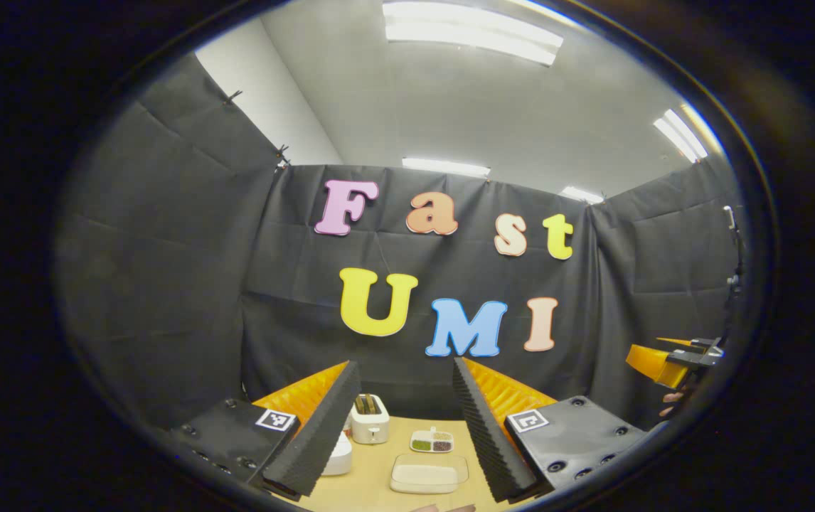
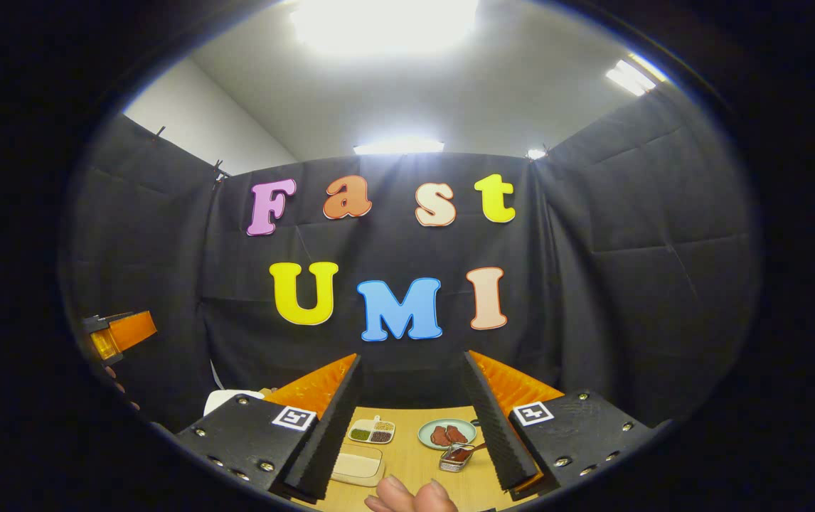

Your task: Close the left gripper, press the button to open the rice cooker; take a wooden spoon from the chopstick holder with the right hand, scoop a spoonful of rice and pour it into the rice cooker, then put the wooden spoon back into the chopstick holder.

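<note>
Both grippers are held high and point at the back wall, with the wooden table [image 1: 379, 491] low in each view. My left gripper [image 1: 404, 366] is open with nothing between its fingers. A white rounded appliance [image 1: 338, 455], likely the rice cooker, peeks out behind its left finger. A shallow tray of white rice [image 1: 429, 473] lies between the fingers, farther off. My right gripper [image 2: 411, 355] is also open and holds nothing. Beyond it are the rice tray [image 2: 356, 466] and a small metal container [image 2: 456, 457] with a brown handle sticking out. The white appliance [image 2: 231, 398] shows at the left.
A white toaster [image 1: 370, 419] and a divided dish of grains [image 1: 432, 441] stand at the back of the table. A green plate of red meat [image 2: 448, 434] lies near the metal container. A hand [image 2: 411, 496] rests at the table's near edge. Black cloth walls close in on three sides.
</note>
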The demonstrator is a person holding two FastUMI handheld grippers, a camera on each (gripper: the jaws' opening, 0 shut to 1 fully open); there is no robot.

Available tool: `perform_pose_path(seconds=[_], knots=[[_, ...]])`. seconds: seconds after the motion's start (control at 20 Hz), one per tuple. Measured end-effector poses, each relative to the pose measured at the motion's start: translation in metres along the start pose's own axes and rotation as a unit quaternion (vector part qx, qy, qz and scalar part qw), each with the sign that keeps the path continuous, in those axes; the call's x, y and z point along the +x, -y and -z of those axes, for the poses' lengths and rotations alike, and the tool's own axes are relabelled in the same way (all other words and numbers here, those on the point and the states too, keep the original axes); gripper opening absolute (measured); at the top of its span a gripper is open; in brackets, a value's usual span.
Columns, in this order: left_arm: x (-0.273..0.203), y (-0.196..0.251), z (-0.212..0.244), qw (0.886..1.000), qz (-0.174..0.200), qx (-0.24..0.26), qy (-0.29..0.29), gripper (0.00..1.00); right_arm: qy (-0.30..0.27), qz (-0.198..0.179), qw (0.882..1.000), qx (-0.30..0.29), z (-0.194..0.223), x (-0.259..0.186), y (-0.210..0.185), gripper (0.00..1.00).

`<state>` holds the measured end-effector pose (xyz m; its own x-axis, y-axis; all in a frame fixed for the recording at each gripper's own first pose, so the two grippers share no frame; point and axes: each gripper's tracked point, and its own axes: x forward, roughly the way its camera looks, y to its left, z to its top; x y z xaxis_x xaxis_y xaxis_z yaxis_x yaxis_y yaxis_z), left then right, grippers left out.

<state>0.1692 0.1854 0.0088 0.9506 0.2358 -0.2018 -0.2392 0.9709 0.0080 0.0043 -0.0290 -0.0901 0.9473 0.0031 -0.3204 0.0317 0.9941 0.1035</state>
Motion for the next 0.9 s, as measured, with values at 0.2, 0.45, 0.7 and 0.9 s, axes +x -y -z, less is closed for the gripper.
perform_pose_path(seconds=[0.2, 0.45, 0.7, 0.9], knots=[[0.003, -0.013, 0.000, 1.000, -0.002, -0.001, 0.004, 0.87, -0.009, 0.002, 1.000, 0.008, 0.004, -0.002, -0.005, 0.86], [0.003, -0.025, -0.002, 1.000, -0.006, 0.000, 0.007, 0.87, -0.015, 0.007, 1.000, 0.016, 0.007, -0.002, -0.010, 0.86], [0.004, -0.033, -0.001, 1.000, -0.005, -0.004, 0.004, 0.87, -0.018, 0.008, 1.000, 0.013, 0.008, -0.003, -0.018, 0.86], [0.007, -0.034, 0.002, 1.000, -0.003, -0.004, 0.001, 0.86, -0.019, 0.010, 1.000, 0.011, 0.010, -0.001, -0.020, 0.86]])
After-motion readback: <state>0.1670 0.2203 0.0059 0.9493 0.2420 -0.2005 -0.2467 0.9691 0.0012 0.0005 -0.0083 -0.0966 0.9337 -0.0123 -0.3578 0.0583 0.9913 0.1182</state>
